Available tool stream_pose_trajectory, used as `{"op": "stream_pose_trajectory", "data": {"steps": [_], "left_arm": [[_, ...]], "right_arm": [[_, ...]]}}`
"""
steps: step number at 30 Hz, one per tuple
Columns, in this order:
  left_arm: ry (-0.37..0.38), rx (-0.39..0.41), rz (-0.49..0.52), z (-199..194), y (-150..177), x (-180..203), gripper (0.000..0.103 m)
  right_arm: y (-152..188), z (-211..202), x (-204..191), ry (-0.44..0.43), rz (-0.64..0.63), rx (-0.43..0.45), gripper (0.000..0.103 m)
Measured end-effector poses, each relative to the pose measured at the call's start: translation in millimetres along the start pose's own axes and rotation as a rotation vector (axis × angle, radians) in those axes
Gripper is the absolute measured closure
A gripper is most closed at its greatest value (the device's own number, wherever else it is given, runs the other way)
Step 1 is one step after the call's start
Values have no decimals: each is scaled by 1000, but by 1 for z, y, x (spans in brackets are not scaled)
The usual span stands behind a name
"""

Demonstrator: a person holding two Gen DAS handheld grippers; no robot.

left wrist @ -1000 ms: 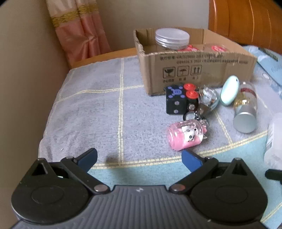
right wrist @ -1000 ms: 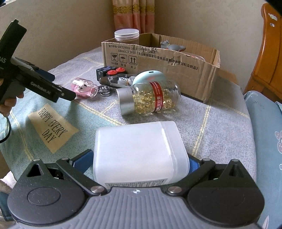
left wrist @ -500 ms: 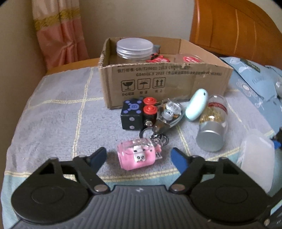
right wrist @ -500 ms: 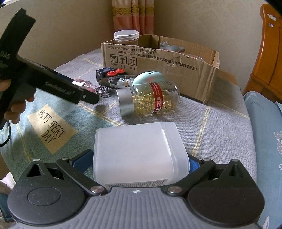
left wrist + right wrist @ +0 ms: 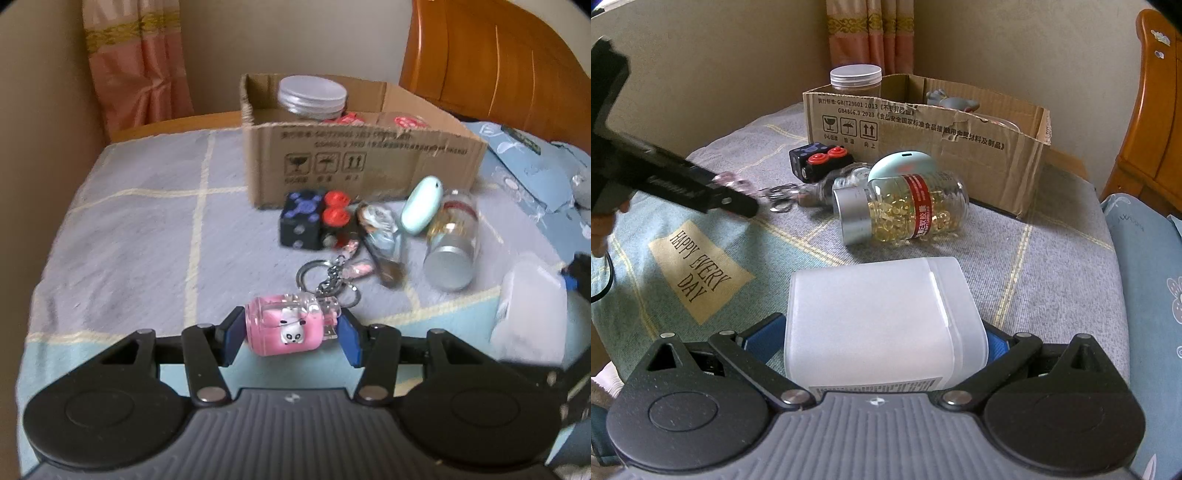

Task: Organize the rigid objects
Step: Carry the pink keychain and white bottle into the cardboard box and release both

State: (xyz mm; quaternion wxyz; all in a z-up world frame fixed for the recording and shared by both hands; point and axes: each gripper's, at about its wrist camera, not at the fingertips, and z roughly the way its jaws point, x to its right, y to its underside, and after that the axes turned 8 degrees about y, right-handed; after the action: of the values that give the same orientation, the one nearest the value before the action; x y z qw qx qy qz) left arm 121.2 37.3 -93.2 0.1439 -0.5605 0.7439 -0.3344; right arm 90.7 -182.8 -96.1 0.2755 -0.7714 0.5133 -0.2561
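A pink bottle keychain point(image 5: 288, 328) with a white panda face lies on the checked cloth between the blue pads of my left gripper point(image 5: 291, 338). The jaws are closing and both pads touch the bottle's ends. Its key rings point(image 5: 325, 273) trail away toward the other items. In the right wrist view the left gripper point(image 5: 738, 206) reaches in from the left, with the pink bottle point(image 5: 733, 182) blurred at its tip. My right gripper point(image 5: 882, 339) is shut on a frosted white plastic container point(image 5: 879, 317) lying on the cloth. An open cardboard box point(image 5: 369, 162) stands behind.
In front of the box lie a black die point(image 5: 301, 225), a red-buttoned piece point(image 5: 334, 214), a mint oval case point(image 5: 421, 210) and a capsule bottle point(image 5: 452, 243) on its side. A lidded jar point(image 5: 312, 94) stands in the box. A wooden headboard point(image 5: 498, 62) rises at the right.
My left gripper came in over the pink bottle keychain and its jaws went from wide apart to touching the bottle. The right gripper and its white container stayed still.
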Motion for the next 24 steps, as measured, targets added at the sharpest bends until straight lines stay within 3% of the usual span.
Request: {"op": "stream_pose_trajectory", "data": {"steps": [8, 10, 12, 24], "left_arm": [[-21, -29, 26, -18, 12, -9, 50], [-34, -33, 8, -17, 11, -10, 38], [-36, -34, -11, -16, 11, -9, 34], [-69, -2, -105, -11, 8, -8, 34]], "right_arm": [[-1, 1, 0, 4, 3, -4, 0], [-2, 1, 0, 6, 3, -6, 0], [-2, 1, -1, 9, 5, -10, 0], [-7, 4, -1, 1, -15, -34, 0]]}}
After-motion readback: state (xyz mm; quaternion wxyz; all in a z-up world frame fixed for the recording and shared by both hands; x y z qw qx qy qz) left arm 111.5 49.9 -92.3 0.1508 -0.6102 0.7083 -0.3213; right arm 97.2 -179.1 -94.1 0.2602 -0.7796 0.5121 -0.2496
